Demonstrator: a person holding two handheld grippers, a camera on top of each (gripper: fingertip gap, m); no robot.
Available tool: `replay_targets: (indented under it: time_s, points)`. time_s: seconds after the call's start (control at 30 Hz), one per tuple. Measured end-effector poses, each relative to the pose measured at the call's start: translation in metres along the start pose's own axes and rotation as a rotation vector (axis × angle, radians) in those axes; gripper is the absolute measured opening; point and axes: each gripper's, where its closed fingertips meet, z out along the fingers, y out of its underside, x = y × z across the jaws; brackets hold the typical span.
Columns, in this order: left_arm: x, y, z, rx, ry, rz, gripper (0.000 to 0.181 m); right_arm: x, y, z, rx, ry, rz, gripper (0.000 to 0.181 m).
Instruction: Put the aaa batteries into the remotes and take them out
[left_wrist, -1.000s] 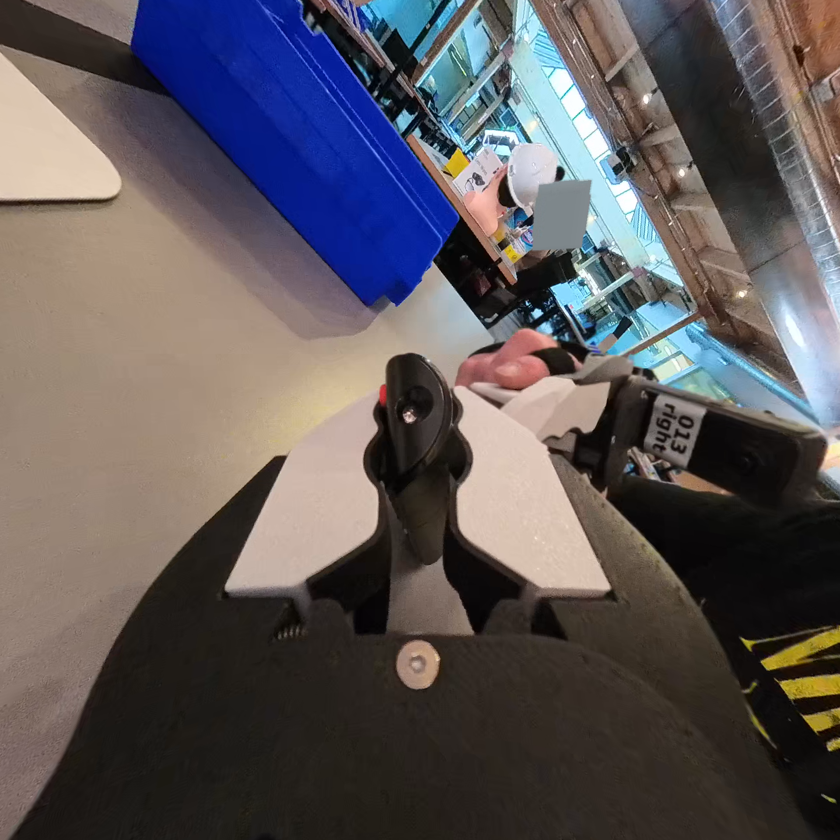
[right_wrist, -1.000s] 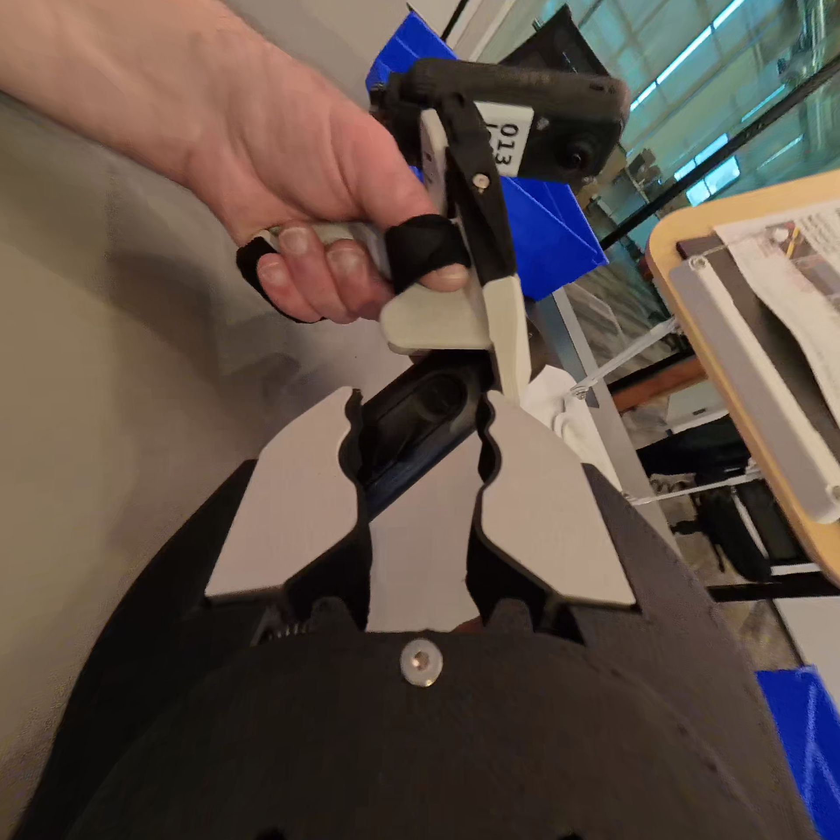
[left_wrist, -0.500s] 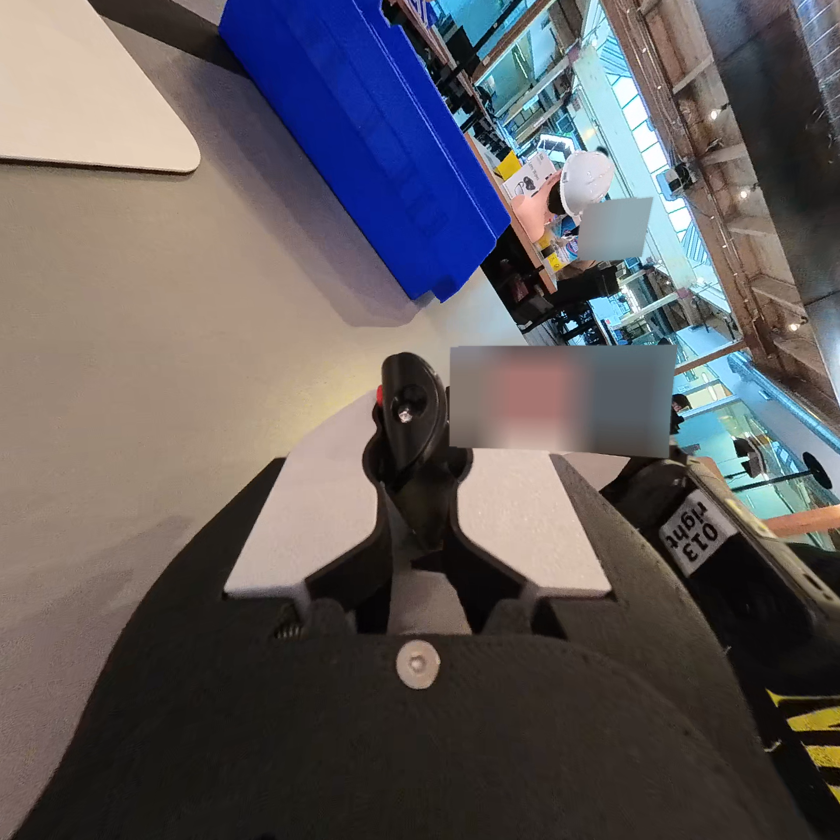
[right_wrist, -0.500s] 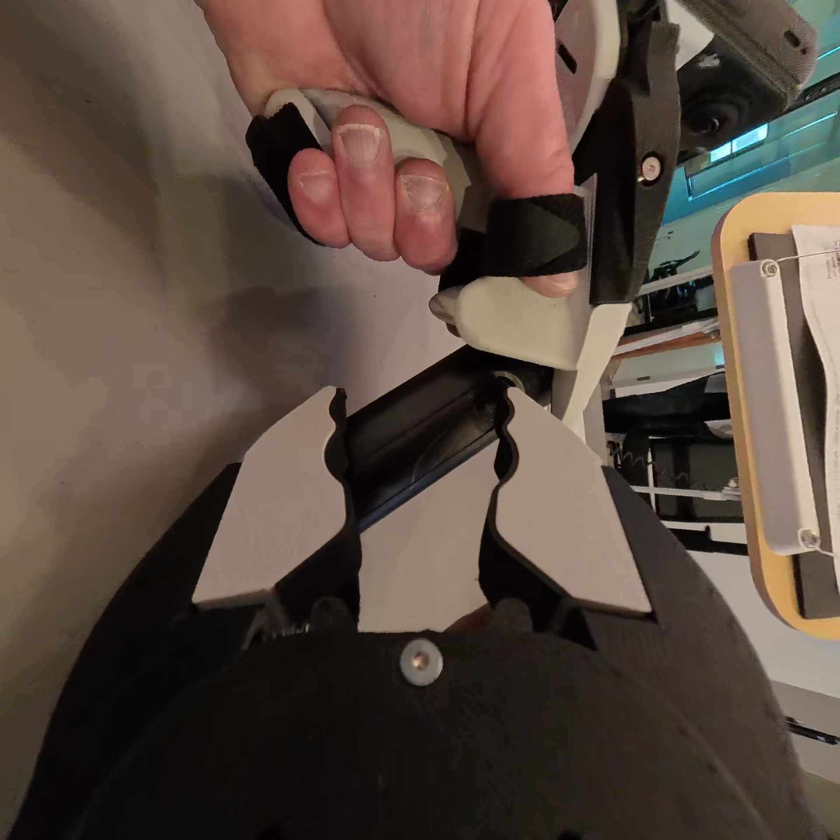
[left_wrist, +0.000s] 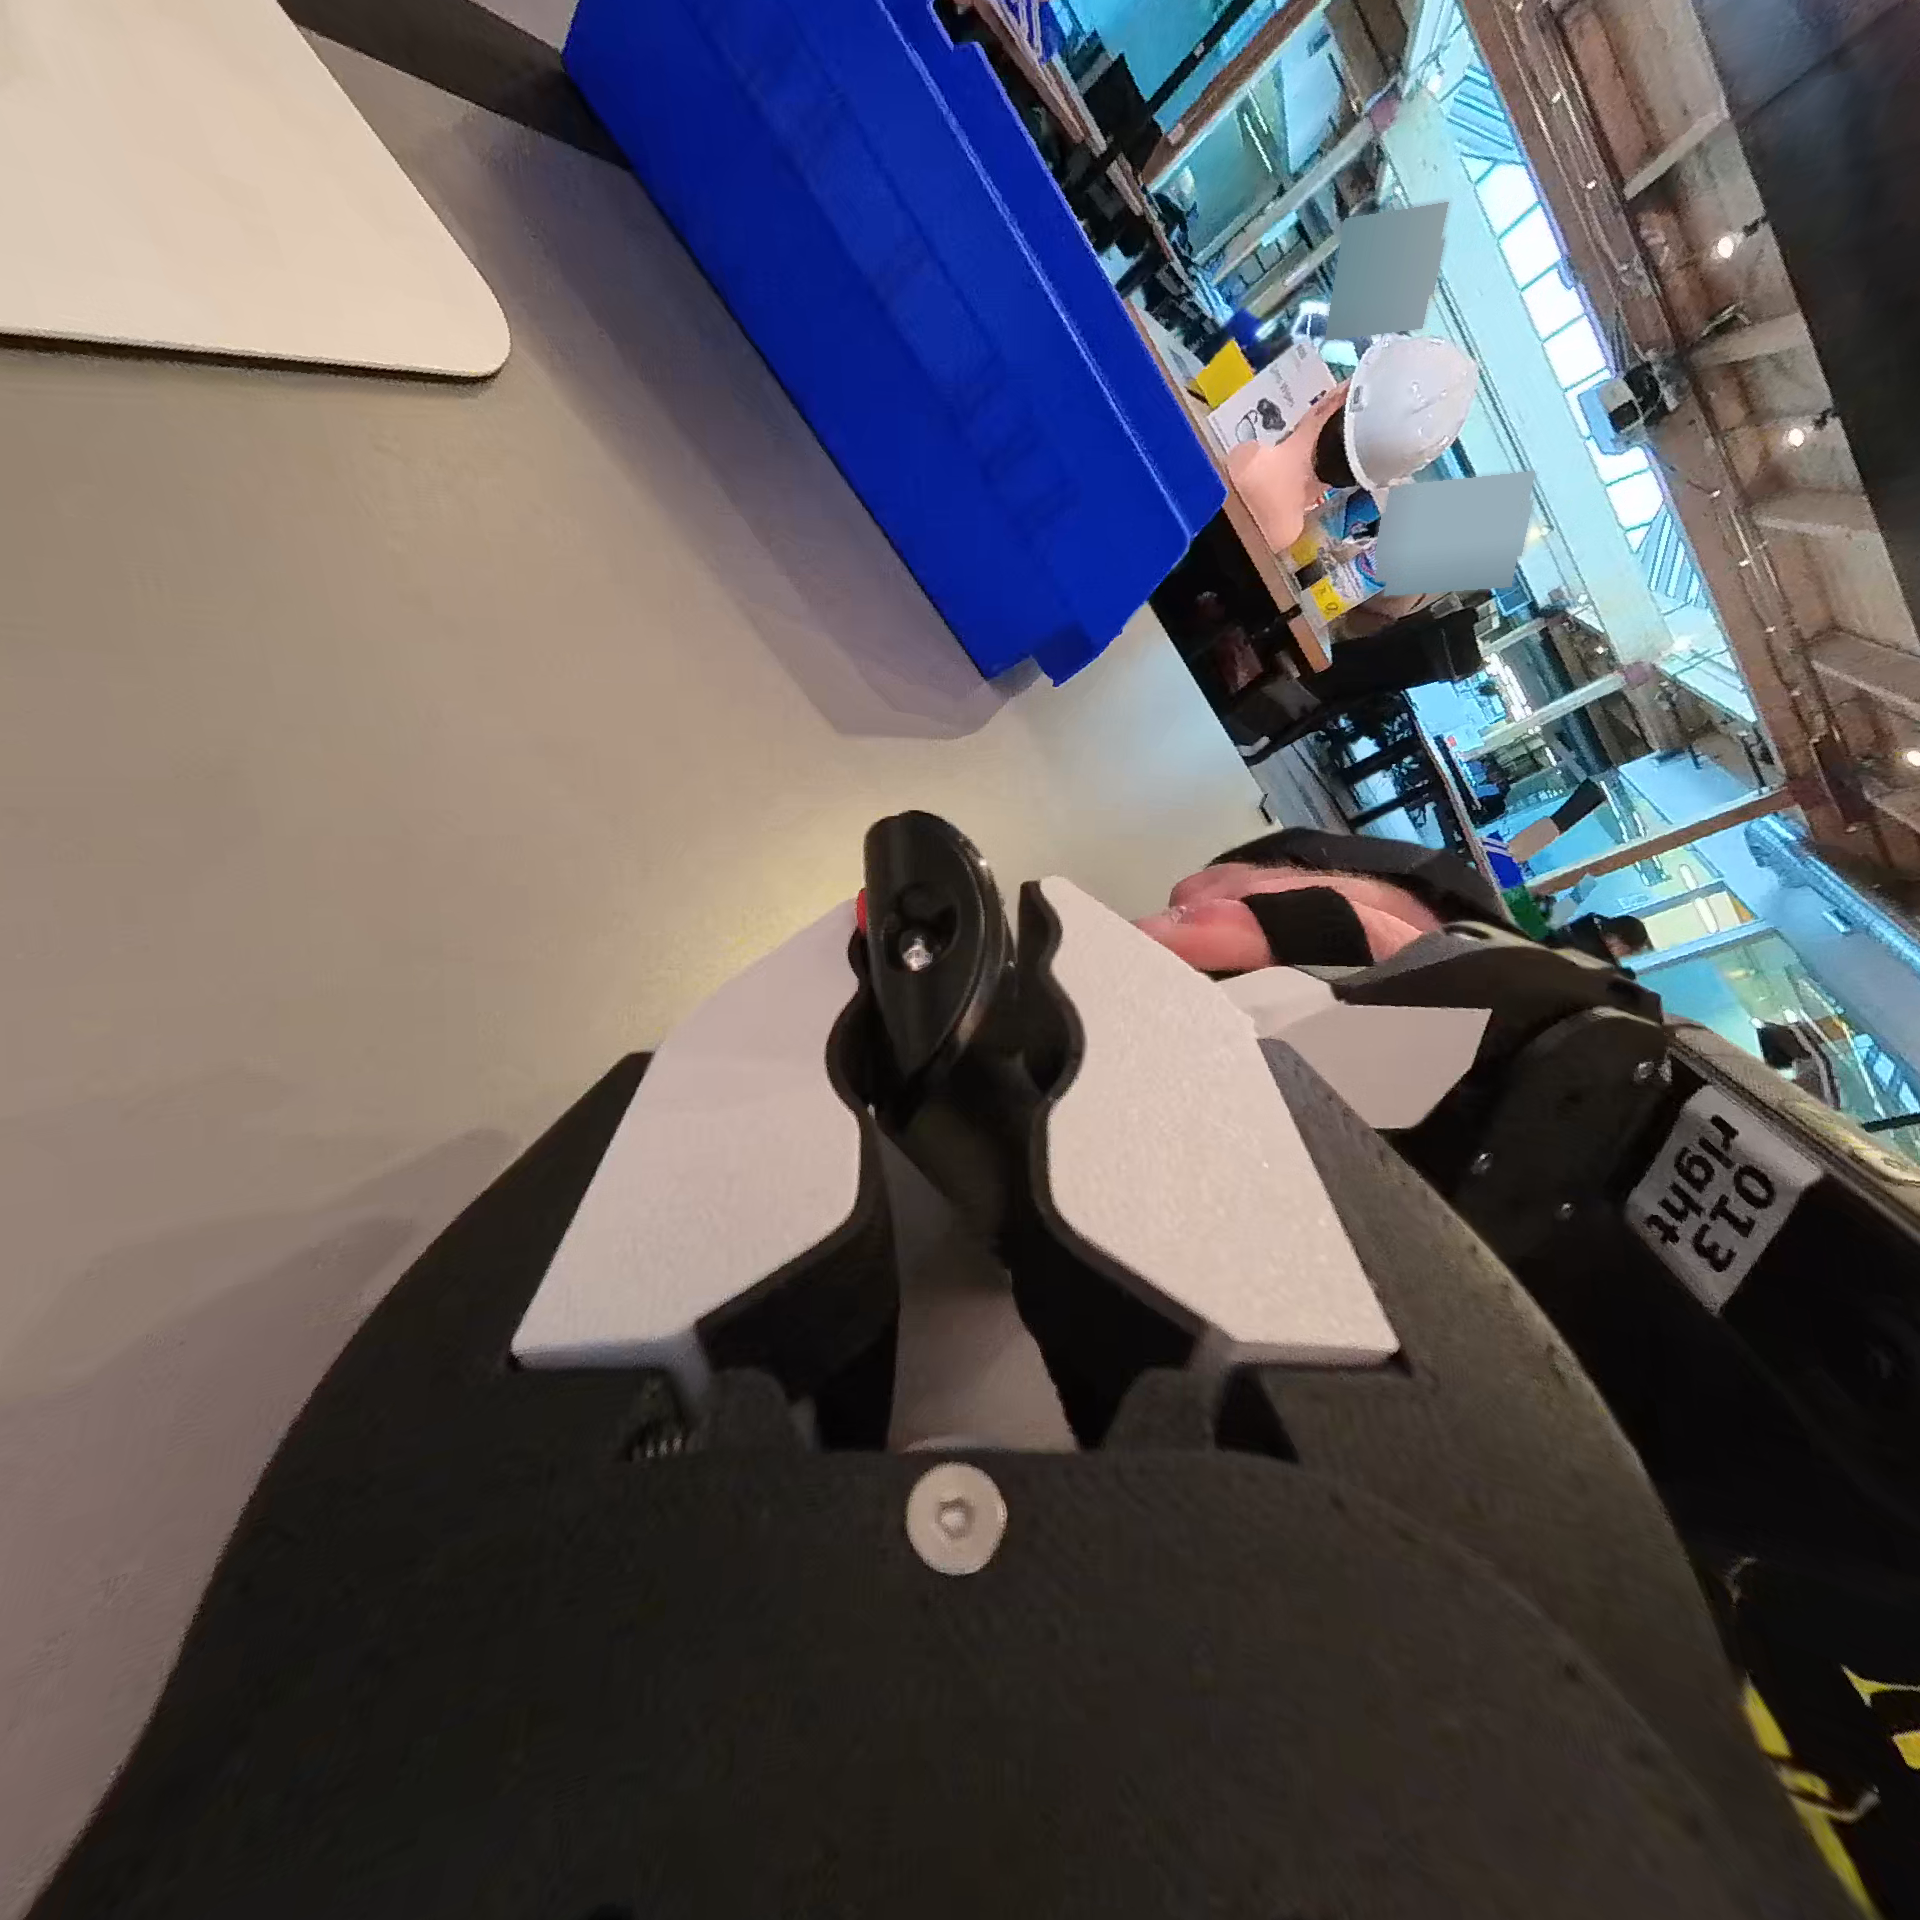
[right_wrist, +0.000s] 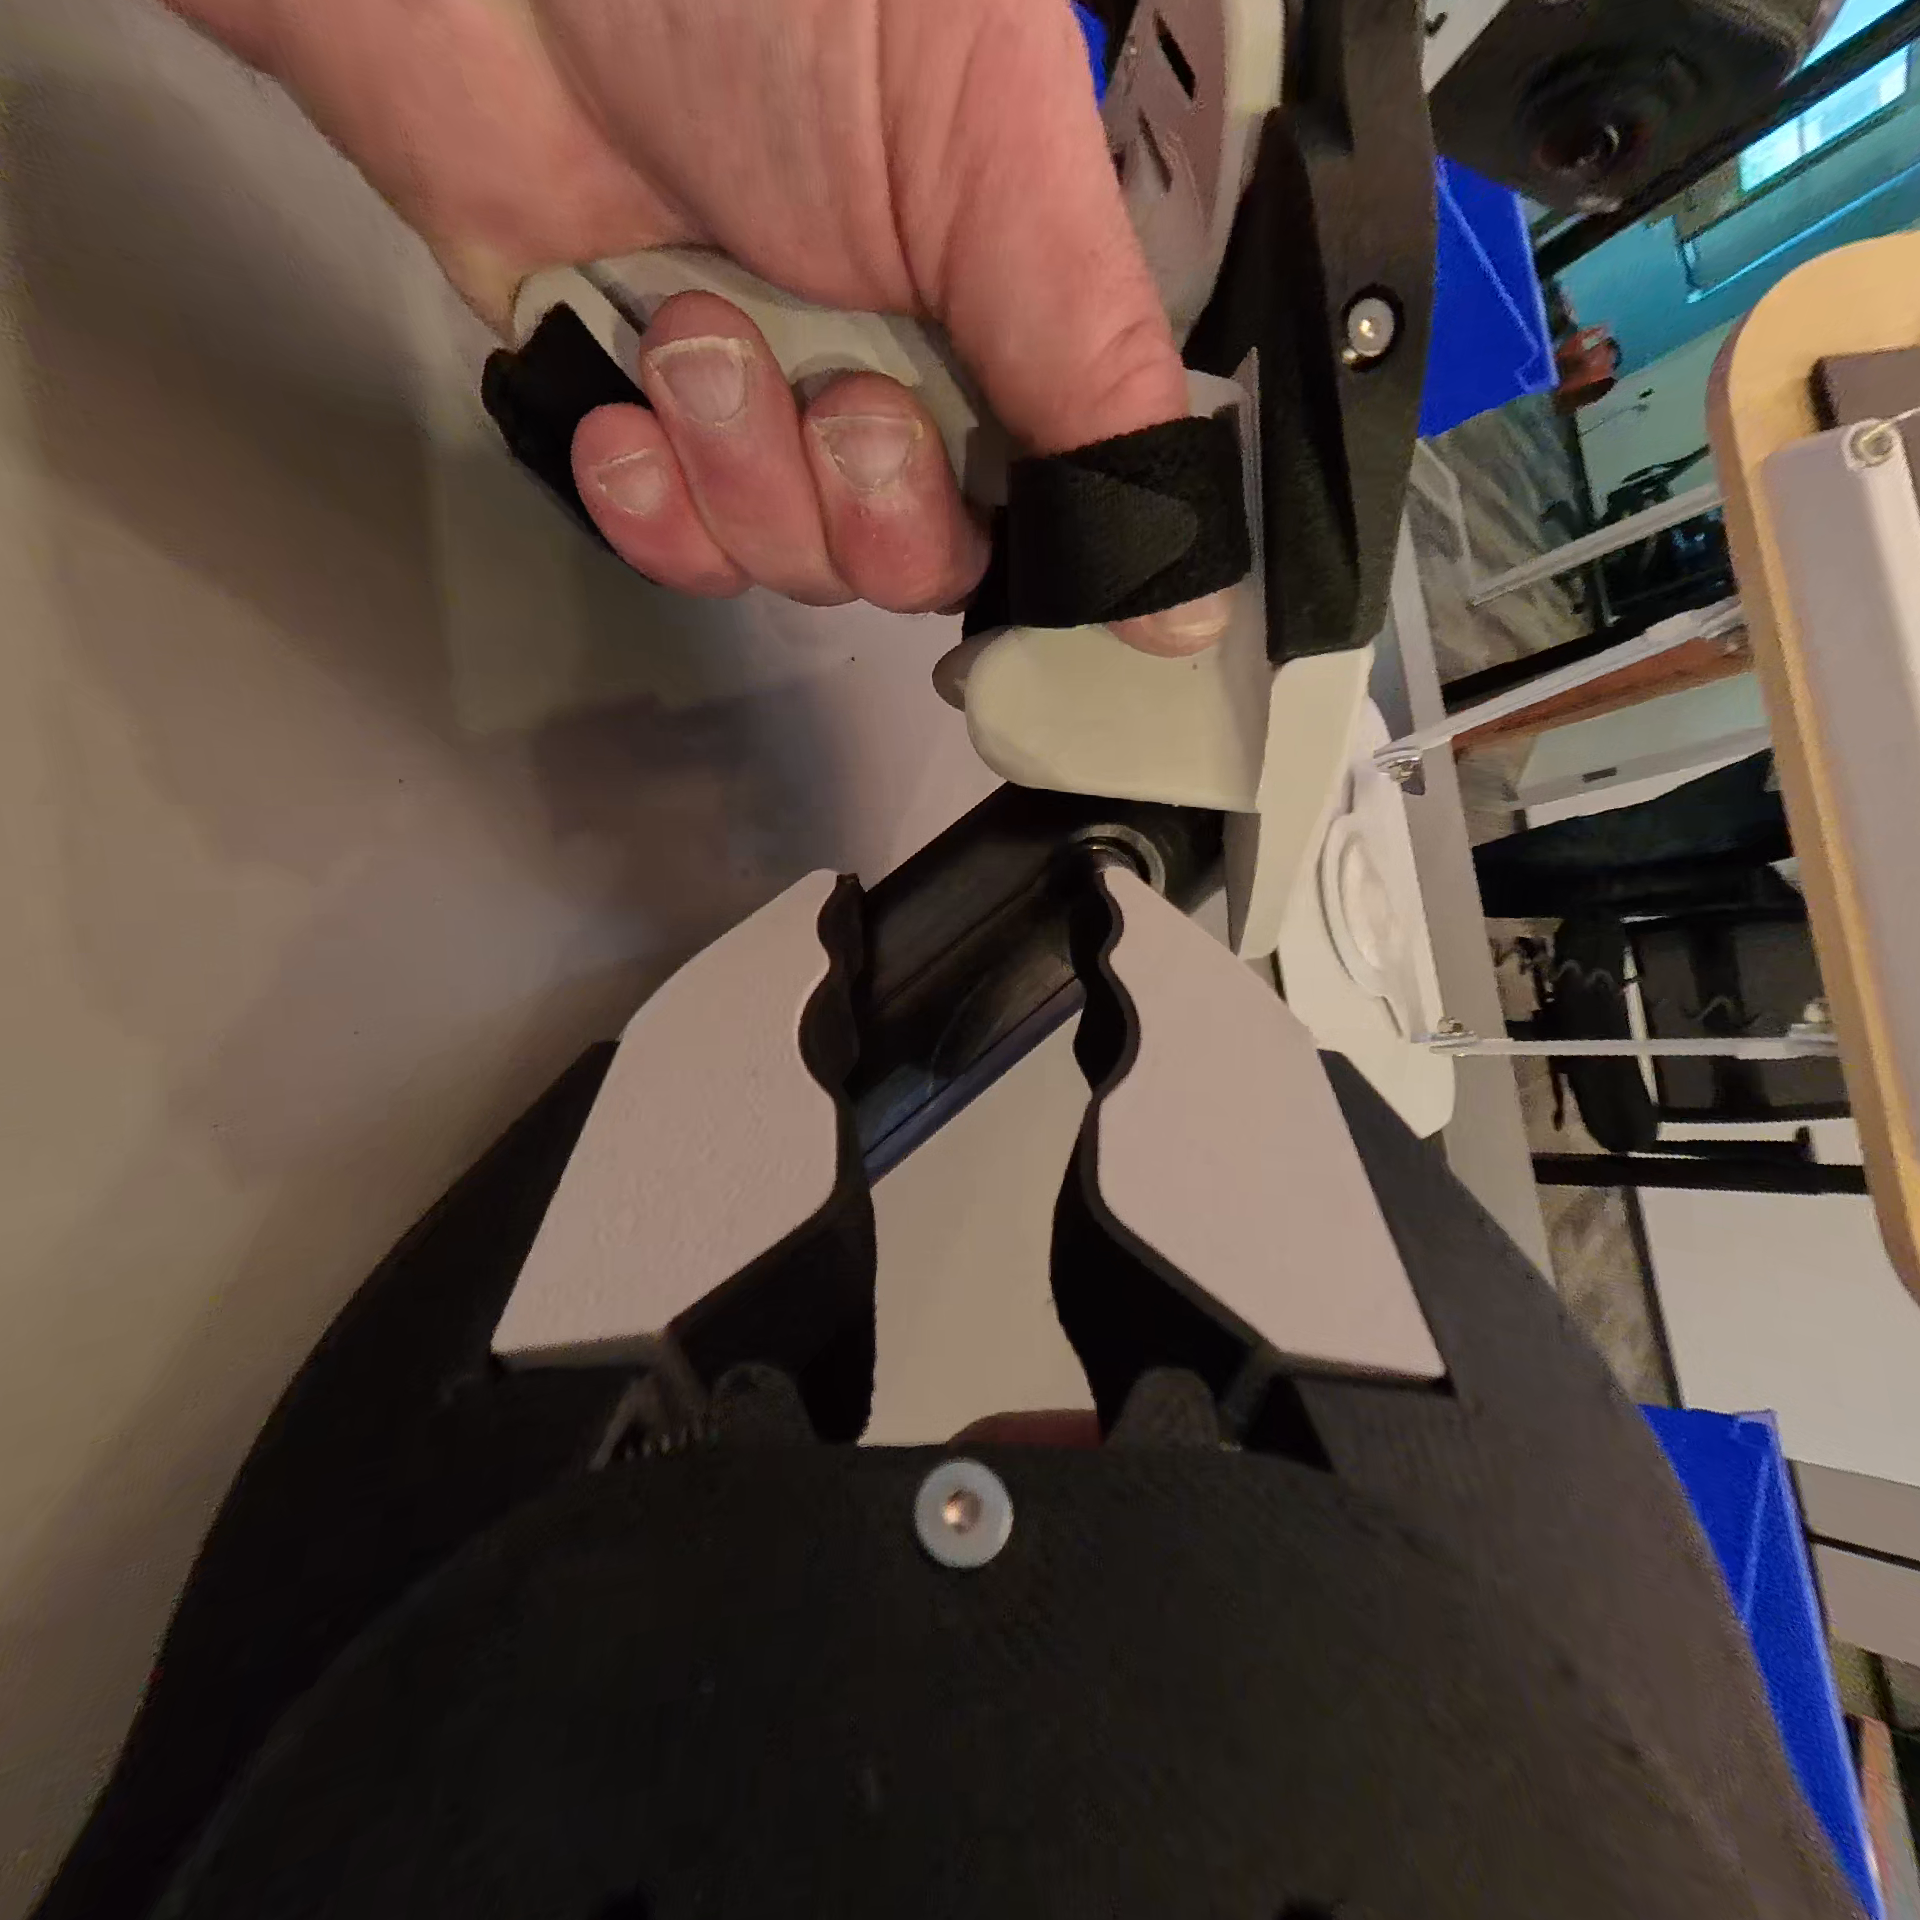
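Note:
A black remote (left_wrist: 925, 956) with a red button is held above the grey table (left_wrist: 364, 727). My left gripper (left_wrist: 940, 904) is shut on it, and I see the remote end-on between the white fingers. In the right wrist view the remote (right_wrist: 966, 997) lies slanted between the fingers of my right gripper (right_wrist: 966, 894), which press on its two sides. A small round metal part (right_wrist: 1117, 847) shows at its far end. The hand holding the left gripper (right_wrist: 831, 312) fills the top of that view. The right gripper's body (left_wrist: 1662, 1195) sits close on the right. No loose battery is visible.
A blue bin (left_wrist: 883, 312) stands on the table behind the grippers, with a white board (left_wrist: 208, 208) to its left. A wooden table with a clipboard (right_wrist: 1766, 727) stands off to the right. A person in a white helmet (left_wrist: 1403, 416) sits far back.
The right gripper's fingers have closed in from a wide gap onto the remote's sides. Both grippers have drawn closer together. The left gripper stays shut on the remote.

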Motion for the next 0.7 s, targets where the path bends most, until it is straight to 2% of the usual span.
replay_targets:
  time_s: [0.17, 0.2, 0.23, 0.27, 0.3, 0.33, 0.4, 0.47, 0.6, 0.7]
  points:
    - [-0.003, -0.004, 0.0, 0.015, -0.018, 0.014, 0.023, -0.003, 0.002, -0.001, -0.027, -0.019, 0.009, 0.042]
    - [-0.008, -0.005, -0.002, 0.013, -0.014, -0.006, 0.024, -0.006, 0.004, -0.004, -0.028, -0.048, 0.016, 0.032]
    - [-0.011, -0.017, -0.008, 0.08, -0.025, -0.005, 0.023, -0.009, 0.007, -0.006, -0.038, -0.08, 0.02, 0.024]
    - [-0.01, -0.03, -0.018, 0.135, -0.042, 0.032, 0.022, -0.016, 0.013, -0.006, -0.056, -0.129, 0.018, 0.003]
    - [0.001, -0.044, -0.026, 0.179, -0.035, 0.102, 0.023, -0.034, 0.022, -0.003, -0.105, -0.227, 0.012, 0.001]
    - [0.004, -0.047, -0.029, 0.175, -0.072, 0.146, 0.022, -0.051, 0.029, 0.003, -0.134, -0.296, -0.008, 0.0]
    - [-0.006, -0.033, -0.02, 0.161, -0.069, 0.095, 0.023, -0.05, 0.02, 0.009, -0.105, -0.26, -0.016, 0.0]
    - [-0.013, -0.04, -0.027, 0.192, -0.046, 0.078, 0.023, -0.044, 0.015, 0.01, -0.06, -0.261, 0.045, 0.004]
    - [-0.02, -0.053, -0.043, 0.257, -0.017, 0.044, 0.022, -0.024, 0.009, 0.003, -0.001, -0.197, 0.108, 0.028]
    - [-0.013, -0.057, -0.051, 0.299, 0.029, 0.029, 0.022, 0.009, 0.007, -0.009, 0.116, -0.152, 0.305, 0.041]
